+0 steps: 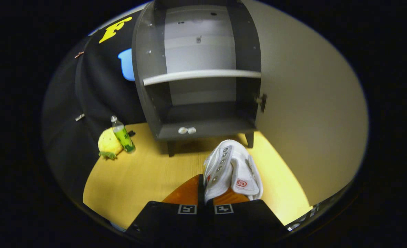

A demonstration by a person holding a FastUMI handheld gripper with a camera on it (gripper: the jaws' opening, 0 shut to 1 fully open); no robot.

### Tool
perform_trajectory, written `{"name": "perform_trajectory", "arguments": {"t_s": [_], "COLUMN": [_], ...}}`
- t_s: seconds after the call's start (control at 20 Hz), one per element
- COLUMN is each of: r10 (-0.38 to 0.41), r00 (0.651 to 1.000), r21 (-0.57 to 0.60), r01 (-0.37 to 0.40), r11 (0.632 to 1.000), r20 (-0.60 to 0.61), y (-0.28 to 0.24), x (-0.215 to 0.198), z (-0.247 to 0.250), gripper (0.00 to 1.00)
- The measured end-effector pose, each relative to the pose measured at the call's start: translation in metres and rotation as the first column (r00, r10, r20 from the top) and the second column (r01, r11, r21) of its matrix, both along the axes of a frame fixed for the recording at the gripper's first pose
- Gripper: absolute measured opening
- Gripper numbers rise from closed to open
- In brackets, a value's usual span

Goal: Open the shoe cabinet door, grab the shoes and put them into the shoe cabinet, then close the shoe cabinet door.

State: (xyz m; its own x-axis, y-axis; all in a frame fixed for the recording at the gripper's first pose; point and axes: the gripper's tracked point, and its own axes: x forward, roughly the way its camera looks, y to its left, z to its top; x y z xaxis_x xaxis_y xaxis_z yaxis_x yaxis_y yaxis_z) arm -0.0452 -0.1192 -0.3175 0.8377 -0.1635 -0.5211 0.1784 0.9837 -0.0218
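A white shoe (231,168) is pinched between the two fingers of my gripper (208,193), which is shut on its side wall; the shoe's toe points ahead toward the cabinet. Beyond it stands the grey shoe cabinet (198,127) on short legs, open, with one shelf (200,75) across the middle and a bare lower compartment. Its door (310,103) is swung wide to the right of the opening, a round knob (262,102) showing at its edge. The shoe hangs above the yellow wooden floor (141,179), just short of the cabinet's base.
Left of the cabinet, a yellow pineapple plush toy (108,144) and a green-labelled bottle (122,135) rest against the black cloth wall (96,86). Two small white pieces (187,130) sit on the front lip of the cabinet's base.
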Motion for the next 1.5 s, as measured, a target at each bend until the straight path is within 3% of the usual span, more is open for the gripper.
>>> {"name": "perform_trajectory", "arguments": {"t_s": [0.3,0.75,1.25,1.5], "r10": [0.058,0.163,0.183,0.176], "r00": [0.990,0.966,0.966,0.972], "r21": [-0.082,-0.136,-0.147,-0.108], "r01": [-0.047,-0.137,-0.158,-0.160], "r11": [0.995,0.981,0.977,0.981], "r20": [0.128,0.203,0.181,0.157], "y": [0.002,-0.007,-0.047,-0.058], "x": [0.054,0.161,0.307,0.349], "z": [0.099,0.150,0.137,0.120], "gripper": [0.04,0.04,0.04,0.04]}}
